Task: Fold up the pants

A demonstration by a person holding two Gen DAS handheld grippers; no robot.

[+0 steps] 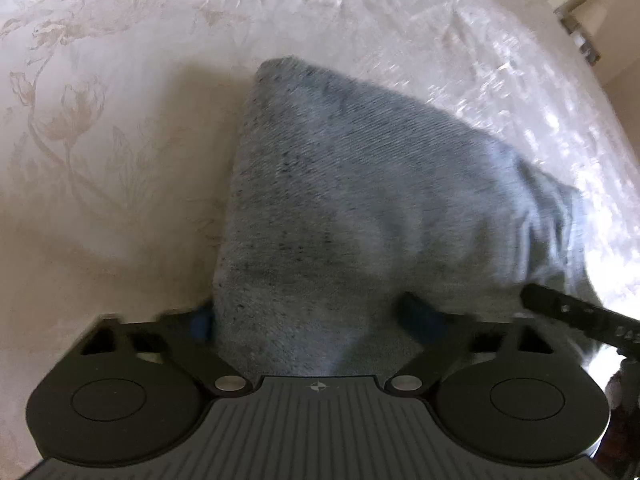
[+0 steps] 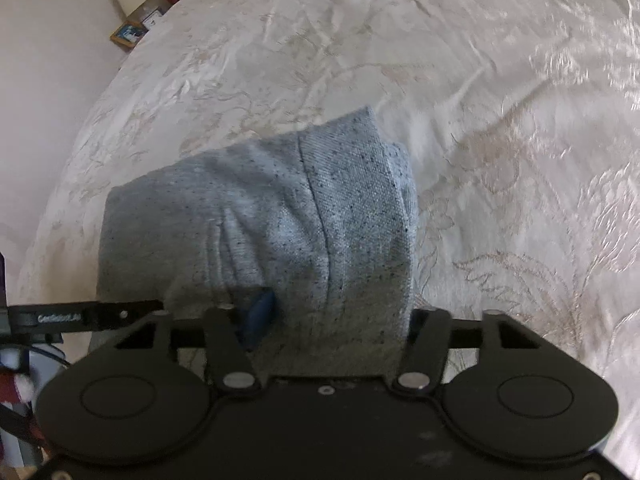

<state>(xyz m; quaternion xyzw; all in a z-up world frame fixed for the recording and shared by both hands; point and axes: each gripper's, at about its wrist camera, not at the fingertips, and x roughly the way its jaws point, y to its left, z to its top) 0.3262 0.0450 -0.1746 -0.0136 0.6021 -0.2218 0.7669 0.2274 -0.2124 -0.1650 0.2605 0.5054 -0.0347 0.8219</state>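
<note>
Grey pants point(image 1: 340, 208) (bunched) between both grippers' fingers point(image 1: 202, 322)

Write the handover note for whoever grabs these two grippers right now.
Left gripper: jaws apart with the grey pants bunched between them; a firm grip cannot be confirmed.
Right gripper: likewise, cloth fills the gap between its jaws.
The pants hang from both grippers over the floral bedspread.
Done: the garment looks doubled over.
Left: lay it down, smooth it, and finish folding.

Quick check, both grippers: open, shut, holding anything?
Left gripper: shut on the pants.
Right gripper: shut on the pants.
</note>
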